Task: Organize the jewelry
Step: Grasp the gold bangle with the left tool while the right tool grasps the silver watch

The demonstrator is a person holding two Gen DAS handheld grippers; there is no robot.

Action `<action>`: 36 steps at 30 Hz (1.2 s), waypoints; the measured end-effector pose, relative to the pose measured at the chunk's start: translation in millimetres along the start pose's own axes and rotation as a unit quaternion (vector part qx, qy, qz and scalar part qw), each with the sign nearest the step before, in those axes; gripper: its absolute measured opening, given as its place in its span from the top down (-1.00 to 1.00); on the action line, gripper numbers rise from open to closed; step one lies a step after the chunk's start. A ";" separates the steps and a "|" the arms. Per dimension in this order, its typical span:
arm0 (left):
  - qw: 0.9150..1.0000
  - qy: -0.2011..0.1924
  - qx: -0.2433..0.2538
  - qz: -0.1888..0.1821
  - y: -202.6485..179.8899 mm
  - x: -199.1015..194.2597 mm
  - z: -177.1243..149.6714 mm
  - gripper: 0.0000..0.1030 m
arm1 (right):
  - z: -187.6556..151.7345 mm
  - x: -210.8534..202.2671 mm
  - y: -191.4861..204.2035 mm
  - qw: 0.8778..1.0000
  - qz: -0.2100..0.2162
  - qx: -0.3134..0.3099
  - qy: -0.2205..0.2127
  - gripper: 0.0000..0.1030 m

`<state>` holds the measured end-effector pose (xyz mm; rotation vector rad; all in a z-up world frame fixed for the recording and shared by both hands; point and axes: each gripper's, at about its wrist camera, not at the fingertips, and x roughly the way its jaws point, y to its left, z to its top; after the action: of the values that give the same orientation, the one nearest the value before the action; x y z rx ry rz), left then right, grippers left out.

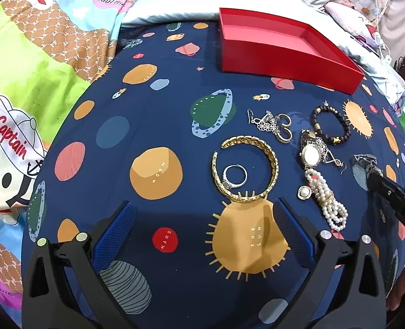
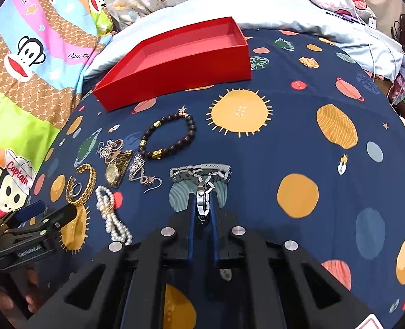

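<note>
My right gripper point(image 2: 202, 208) is shut on the clasp of a silver metal watch band point(image 2: 201, 174) that lies on the navy planet-print sheet. The same band point(image 1: 364, 161) shows at the right edge of the left wrist view. My left gripper point(image 1: 202, 219) hangs open and holds nothing, just short of a gold bangle point(image 1: 273, 161) with a silver ring point(image 1: 235, 175) inside it. Beyond lie silver earrings point(image 1: 270, 123), a dark bead bracelet point(image 1: 331, 123), a gold watch point(image 1: 310, 153) and a pearl bracelet point(image 1: 328, 203). An open red box point(image 1: 284, 52) stands at the back with nothing visible inside.
The navy sheet point(image 2: 298, 142) covers a rounded bed surface. A cartoon-monkey blanket point(image 1: 38, 68) lies to the left, and a pale blue quilt point(image 2: 284, 8) and pillows lie behind the box. A small pearl earring point(image 1: 303, 192) rests beside the pearl bracelet.
</note>
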<state>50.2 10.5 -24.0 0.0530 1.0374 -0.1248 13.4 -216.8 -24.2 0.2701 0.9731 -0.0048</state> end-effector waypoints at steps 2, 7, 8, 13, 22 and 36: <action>1.000 -0.003 -0.001 -0.004 0.9 -0.7 -0.2 -0.91 | -3.0 -5.0 1.2 1.000 0.004 0.005 -0.005 0.84; 1.000 -0.010 0.000 -0.015 1.7 -3.2 1.5 -0.91 | -8.7 -15.1 4.6 1.000 0.001 0.009 -0.011 0.84; 1.000 -0.011 0.002 -0.016 0.7 -3.4 1.3 -0.91 | -10.0 -15.8 5.2 1.000 0.001 0.009 -0.010 0.84; 1.000 -0.016 0.013 -0.018 -9.3 0.9 5.3 -0.91 | -13.6 -16.7 5.7 1.000 0.006 0.017 -0.006 0.84; 1.000 -0.014 0.015 -0.018 -17.7 13.2 11.9 -0.49 | -12.9 -15.9 2.4 0.999 0.013 0.032 -0.005 0.84; 0.999 -0.018 0.012 -0.046 -16.2 6.1 12.9 0.02 | -12.3 -14.8 2.0 0.999 0.015 0.034 -0.005 0.83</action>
<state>62.2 -7.3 -22.4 0.0240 1.0023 -0.2219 -4.8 -213.8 -18.3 0.3462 0.9606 -0.0114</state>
